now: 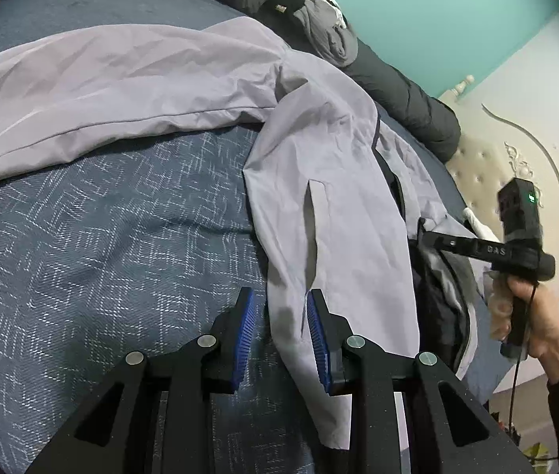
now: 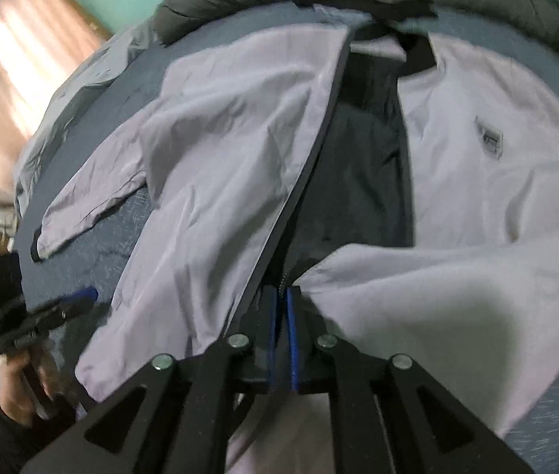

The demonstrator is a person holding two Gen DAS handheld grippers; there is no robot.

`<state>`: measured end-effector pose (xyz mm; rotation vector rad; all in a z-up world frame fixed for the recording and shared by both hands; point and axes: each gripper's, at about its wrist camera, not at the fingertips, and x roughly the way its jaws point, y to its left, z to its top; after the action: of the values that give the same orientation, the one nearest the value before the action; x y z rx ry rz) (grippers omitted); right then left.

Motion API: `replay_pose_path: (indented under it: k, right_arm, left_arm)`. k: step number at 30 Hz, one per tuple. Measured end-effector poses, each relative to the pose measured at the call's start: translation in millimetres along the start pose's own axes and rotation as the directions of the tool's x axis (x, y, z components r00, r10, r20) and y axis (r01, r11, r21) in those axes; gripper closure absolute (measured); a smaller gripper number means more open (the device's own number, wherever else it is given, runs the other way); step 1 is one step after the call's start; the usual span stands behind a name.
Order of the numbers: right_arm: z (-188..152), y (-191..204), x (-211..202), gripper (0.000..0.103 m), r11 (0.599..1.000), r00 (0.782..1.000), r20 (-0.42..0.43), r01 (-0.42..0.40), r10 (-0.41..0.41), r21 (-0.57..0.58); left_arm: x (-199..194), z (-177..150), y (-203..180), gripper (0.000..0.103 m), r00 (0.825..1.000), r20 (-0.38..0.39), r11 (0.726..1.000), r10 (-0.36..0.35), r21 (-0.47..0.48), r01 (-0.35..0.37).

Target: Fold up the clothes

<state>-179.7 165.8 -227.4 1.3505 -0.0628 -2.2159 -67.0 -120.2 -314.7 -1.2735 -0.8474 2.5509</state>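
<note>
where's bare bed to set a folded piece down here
Bare bedspread lies below the outstretched sleeve, left of the jacket front panel by the left tongs. The far edge is crowded with the dark quilt and bundled clothes.

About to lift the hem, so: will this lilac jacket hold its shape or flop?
Probably flops: the jacket lies creased and draped over the bed. It looks thin, likely light. Its smooth sheen suggests it may slip from the right gripper.
</note>
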Motion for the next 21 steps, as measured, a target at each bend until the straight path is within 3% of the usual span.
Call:
replay_pose_path:
  k: [3, 7, 10, 12, 16, 19, 21]
  right_arm:
    - [-8, -4, -28, 0.057, 1.000, 0.998, 0.060, 0.001, 0.000, -0.017]
    - [-19, -10, -66, 0.056, 0.999, 0.991, 0.136, 0.006, -0.001, -0.036]
    - [-43, -35, -82, 0.056, 0.995, 0.987, 0.128, 0.092, -0.095, 0.025]
    - [-63, -60, -77, 0.056, 0.983, 0.985, 0.061, 0.157, -0.163, 0.094]
    - [-90, -87, -56, 0.056, 0.961, 0.977, -0.054, 0.215, -0.208, 0.177]
    - [-100, -90, -32, 0.056, 0.960, 0.972, -0.122, 0.220, -0.200, 0.176]
    - [-94, -81, -24, 0.056, 0.969, 0.978, -0.110, 0.193, -0.177, 0.156]
  left_arm:
    - [0, 1, -1, 0.074, 1.000, 0.003, 1.000, 0.001, 0.000, -0.001]
    - [-1, 1, 1, 0.074, 1.000, 0.005, 1.000, 0.006, -0.001, -0.006]
    - [-2, 1, 3, 0.073, 1.000, 0.010, 1.000, 0.010, -0.004, -0.010]
    - [-3, 2, 4, 0.073, 1.000, 0.014, 1.000, 0.012, -0.007, -0.012]
    - [-4, 2, 5, 0.073, 1.000, 0.019, 1.000, 0.012, -0.011, -0.011]
    - [-4, 2, 5, 0.073, 1.000, 0.016, 1.000, 0.011, -0.014, -0.010]
    - [-3, 2, 6, 0.073, 1.000, 0.015, 1.000, 0.010, -0.014, -0.010]
